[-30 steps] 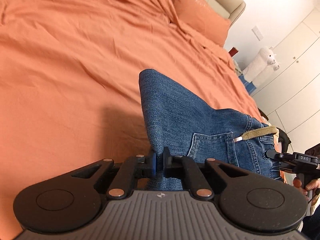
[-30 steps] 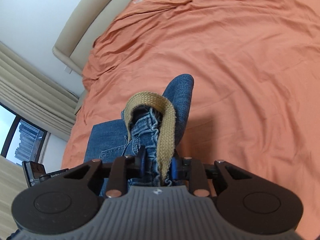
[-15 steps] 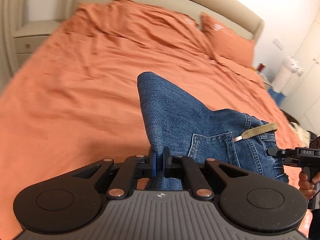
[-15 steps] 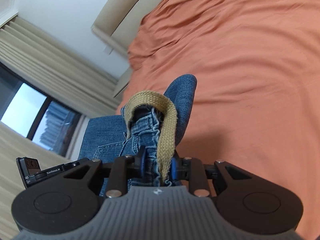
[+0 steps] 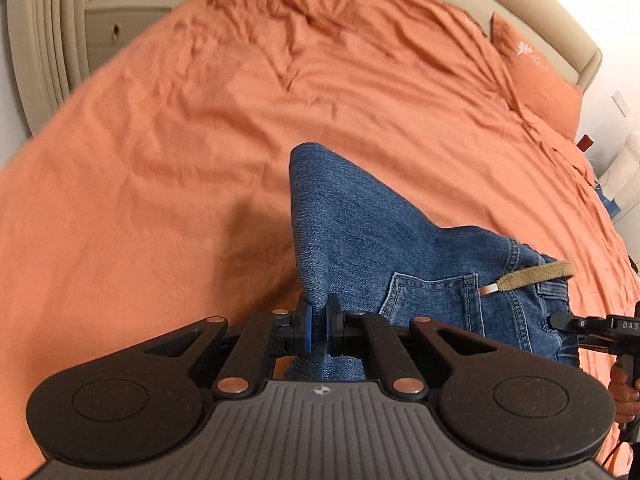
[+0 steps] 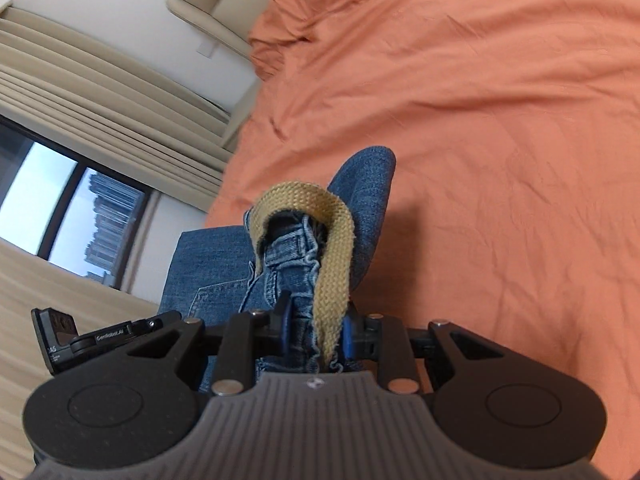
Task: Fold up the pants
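Note:
The blue denim pants (image 5: 360, 232) hang folded between both grippers, above the orange bed (image 5: 200, 120). My left gripper (image 5: 319, 330) is shut on a folded denim edge beside the back pocket (image 5: 432, 300). My right gripper (image 6: 314, 332) is shut on the waistband of the pants (image 6: 288, 256) together with a tan woven belt (image 6: 332, 248) that loops over it. The right gripper also shows at the right edge of the left wrist view (image 5: 592, 328), and the left gripper at the left of the right wrist view (image 6: 100, 336). The pants' lower end is hidden.
The orange bed (image 6: 500, 120) spreads below and ahead. An orange pillow (image 5: 540, 80) and beige headboard (image 5: 520, 4) lie at the far end. A beige nightstand (image 5: 120, 20), curtains (image 6: 100, 92) and a window (image 6: 72, 216) stand to the left side.
Both grippers have swung leftward with the pants still held; the views now take in the nightstand, curtains and window. The grips have not changed.

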